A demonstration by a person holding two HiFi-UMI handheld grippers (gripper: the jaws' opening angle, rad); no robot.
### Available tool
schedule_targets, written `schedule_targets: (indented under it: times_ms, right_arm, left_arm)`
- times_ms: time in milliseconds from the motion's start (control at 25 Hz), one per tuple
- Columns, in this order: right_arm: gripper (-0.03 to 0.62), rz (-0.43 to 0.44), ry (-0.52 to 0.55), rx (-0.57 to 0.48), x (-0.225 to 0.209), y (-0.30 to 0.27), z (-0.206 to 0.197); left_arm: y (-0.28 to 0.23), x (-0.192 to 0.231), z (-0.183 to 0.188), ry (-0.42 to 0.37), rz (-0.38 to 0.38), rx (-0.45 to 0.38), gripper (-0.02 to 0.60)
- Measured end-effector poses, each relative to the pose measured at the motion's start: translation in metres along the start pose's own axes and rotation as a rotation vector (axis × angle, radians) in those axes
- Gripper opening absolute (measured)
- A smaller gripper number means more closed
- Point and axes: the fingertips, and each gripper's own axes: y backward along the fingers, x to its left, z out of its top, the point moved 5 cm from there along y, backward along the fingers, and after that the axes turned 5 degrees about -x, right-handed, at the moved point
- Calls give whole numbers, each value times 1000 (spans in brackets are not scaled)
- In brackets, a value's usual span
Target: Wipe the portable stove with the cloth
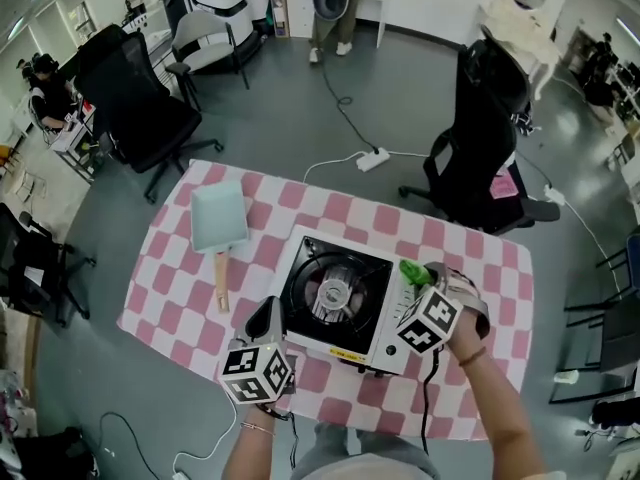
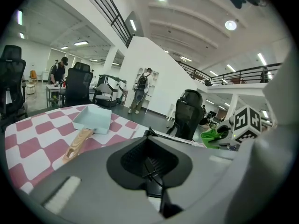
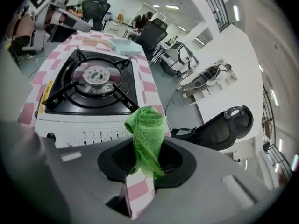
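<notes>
Our left gripper, jaws closed on nothing, sits at the stove's near left corner. Our right gripper pinches the green cloth at the stove's right edge. Further left a blue pan lies apart on the checked table. A black office chair stands beyond.

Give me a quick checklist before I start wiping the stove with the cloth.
1. Cloth held: ok. The right gripper is shut on the green cloth.
2. Burner off: ok. No flame shows on the stove.
3. Stove top bare: ok. Nothing sits on the grate; the pan lies apart on the table.
4. Cloth touching stove: cannot tell. It stands at the control-panel edge.
5. Stove steadied: cannot tell. The left gripper, jaws together, sits at the stove's near corner; contact is unclear.
</notes>
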Motion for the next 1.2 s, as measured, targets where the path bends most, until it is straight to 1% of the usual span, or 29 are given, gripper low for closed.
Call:
schedule_targets:
  times_ms: [160,400,640,880,1200]
  right_arm:
    - [104,7,50,85,-3,-15,-3]
    - [104,15,61,145,-5,-33,1]
    - [103,50,55,156,-3,-40,3]
    - [103,71,53,145,-1,-41,4]
    - [103,84,75,153,4,-39,5]
  left_arm:
    - [-5,8,-3,11,15,19,0]
    - [-11,15,-7,16,19,44,0]
    - [-15,18,-8,17,21,51,0]
    - [-16,17,-9,20,21,58,0]
    - [-9,17,-10,23,23,56,0]
